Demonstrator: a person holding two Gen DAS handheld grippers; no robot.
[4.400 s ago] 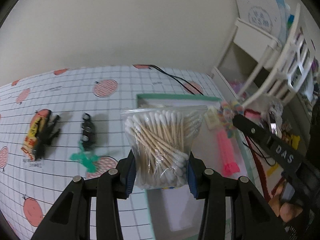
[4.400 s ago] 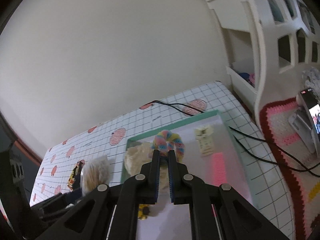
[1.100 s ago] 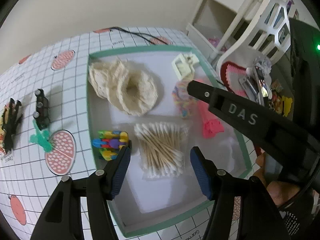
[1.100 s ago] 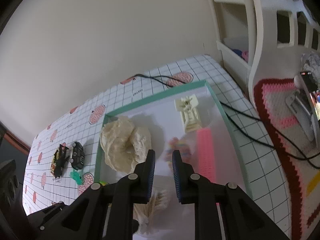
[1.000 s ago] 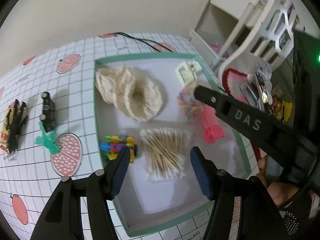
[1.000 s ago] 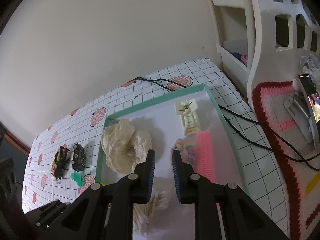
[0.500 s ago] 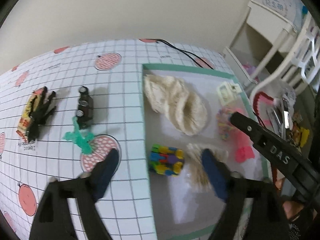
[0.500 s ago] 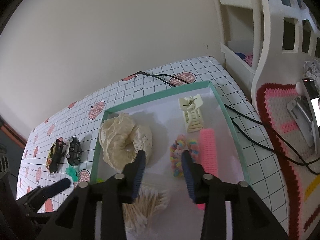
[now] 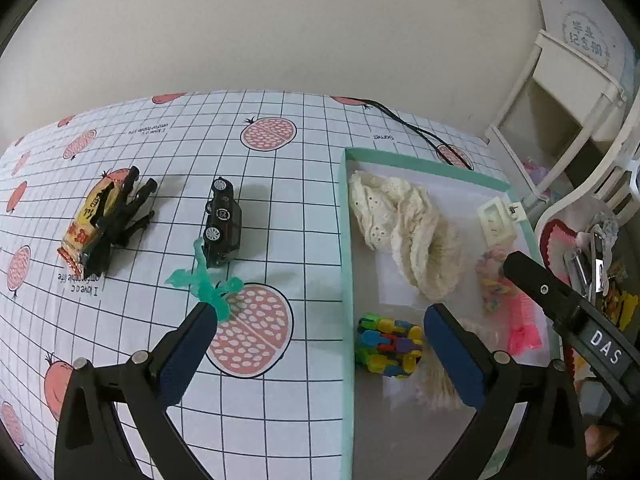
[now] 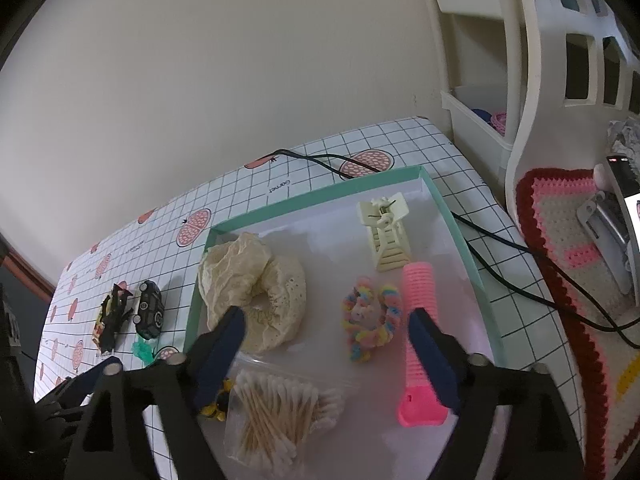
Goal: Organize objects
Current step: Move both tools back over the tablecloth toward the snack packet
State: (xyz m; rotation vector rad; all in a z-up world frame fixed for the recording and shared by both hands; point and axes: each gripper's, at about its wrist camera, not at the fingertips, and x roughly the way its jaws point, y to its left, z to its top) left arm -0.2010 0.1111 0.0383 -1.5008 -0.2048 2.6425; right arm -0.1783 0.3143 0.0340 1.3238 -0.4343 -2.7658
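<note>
On the gridded tablecloth, the teal-rimmed tray is the landmark. Left gripper hangs over the tray's left rim, jaws wide, holding nothing. Right gripper hangs over the tray interior, jaws also wide and empty.

Inside the tray: cream lace cloth bunched at the far-left corner, touching the left wall. Cream hair clip near the far-right corner, just off the right wall. Pink roller comb lies parallel to the right wall, near it. Pastel scrunchie sits between cloth and comb. Bag of cotton swabs is near the left wall at the near end, with the multicoloured block toy just beside it, close to the left rim. Tray's centre and near-right floor are bare.

Outside, left of the tray: black toy car, green plastic figure touching its near end, and further left a black claw clip lying on a yellow snack packet. Open cloth between car and tray rim. Black cable runs past the tray's far edge and right side.
</note>
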